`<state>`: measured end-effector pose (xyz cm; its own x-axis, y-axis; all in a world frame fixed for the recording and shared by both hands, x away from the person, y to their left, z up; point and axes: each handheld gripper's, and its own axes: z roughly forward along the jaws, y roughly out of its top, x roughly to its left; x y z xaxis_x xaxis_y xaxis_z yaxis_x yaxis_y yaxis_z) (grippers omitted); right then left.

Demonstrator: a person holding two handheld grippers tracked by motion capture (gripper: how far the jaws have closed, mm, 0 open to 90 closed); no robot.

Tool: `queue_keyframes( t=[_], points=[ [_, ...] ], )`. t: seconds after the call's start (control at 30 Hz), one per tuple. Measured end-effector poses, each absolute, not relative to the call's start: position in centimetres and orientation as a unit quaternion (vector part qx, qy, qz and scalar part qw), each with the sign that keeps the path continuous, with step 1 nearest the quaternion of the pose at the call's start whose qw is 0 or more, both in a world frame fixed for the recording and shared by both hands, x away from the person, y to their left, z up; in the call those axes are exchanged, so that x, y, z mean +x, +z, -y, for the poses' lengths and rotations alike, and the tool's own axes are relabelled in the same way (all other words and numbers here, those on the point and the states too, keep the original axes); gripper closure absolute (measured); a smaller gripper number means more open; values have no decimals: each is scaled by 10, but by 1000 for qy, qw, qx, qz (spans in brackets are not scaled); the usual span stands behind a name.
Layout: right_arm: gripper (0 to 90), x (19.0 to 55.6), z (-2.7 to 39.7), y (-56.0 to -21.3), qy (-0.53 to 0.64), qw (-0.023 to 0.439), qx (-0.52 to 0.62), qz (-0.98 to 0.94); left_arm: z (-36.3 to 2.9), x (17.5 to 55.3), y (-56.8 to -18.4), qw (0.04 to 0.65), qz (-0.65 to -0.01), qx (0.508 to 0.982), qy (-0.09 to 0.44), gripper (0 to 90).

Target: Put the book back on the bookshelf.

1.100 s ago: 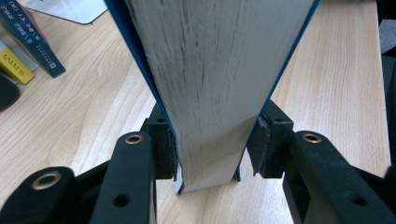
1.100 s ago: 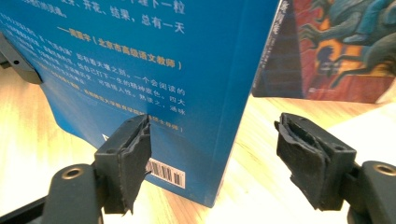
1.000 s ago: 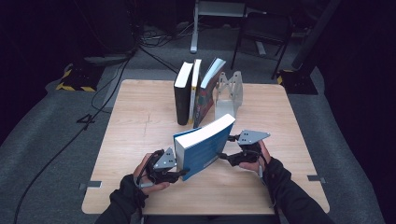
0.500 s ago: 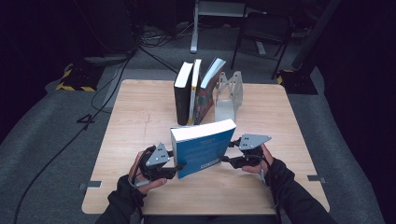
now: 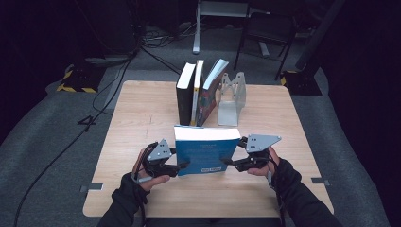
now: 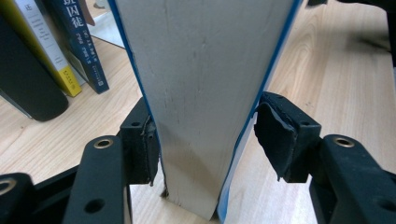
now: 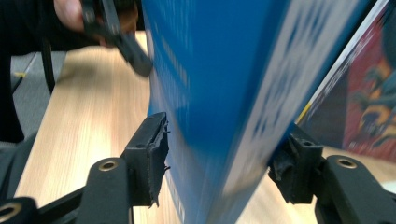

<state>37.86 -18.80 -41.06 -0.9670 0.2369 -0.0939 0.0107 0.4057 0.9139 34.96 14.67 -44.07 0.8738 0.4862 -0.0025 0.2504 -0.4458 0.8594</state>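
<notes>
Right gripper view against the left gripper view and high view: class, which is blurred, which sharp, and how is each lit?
Right gripper view: the blue book is smeared by motion blur, its print unreadable. Left gripper view: sharp, the page edges evenly lit. High view: the table bright, the surroundings dark, the picture soft.

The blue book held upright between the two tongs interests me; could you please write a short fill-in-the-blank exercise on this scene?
1. The blue book stands with its pale page edges facing ____.
2. Behind it, ____ other books stand in a row on the wooden table.
3. That row leans against a clear ____.
4. In the left gripper view, one pad touches the cover while the other pad stands ____ of it.

Missing words: up; three; bookend; clear
</notes>
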Motion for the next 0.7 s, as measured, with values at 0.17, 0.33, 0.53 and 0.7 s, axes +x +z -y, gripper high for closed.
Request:
queue_keyframes(
  t=[0.17, 0.33, 0.53, 0.7],
  points=[
    [479, 375, 192, -386, 568, 103, 69, -813, -132, 358, -439, 477, -210, 846, 115, 403],
    [495, 373, 193, -374, 557, 110, 70, -820, -121, 365, -439, 479, -203, 848, 105, 400],
    [526, 373, 194, -365, 542, 113, 72, -829, -117, 375, -438, 480, -205, 847, 99, 366],
    [552, 372, 194, -358, 526, 116, 81, -839, -112, 382, -437, 478, -202, 849, 97, 331]
  ],
)
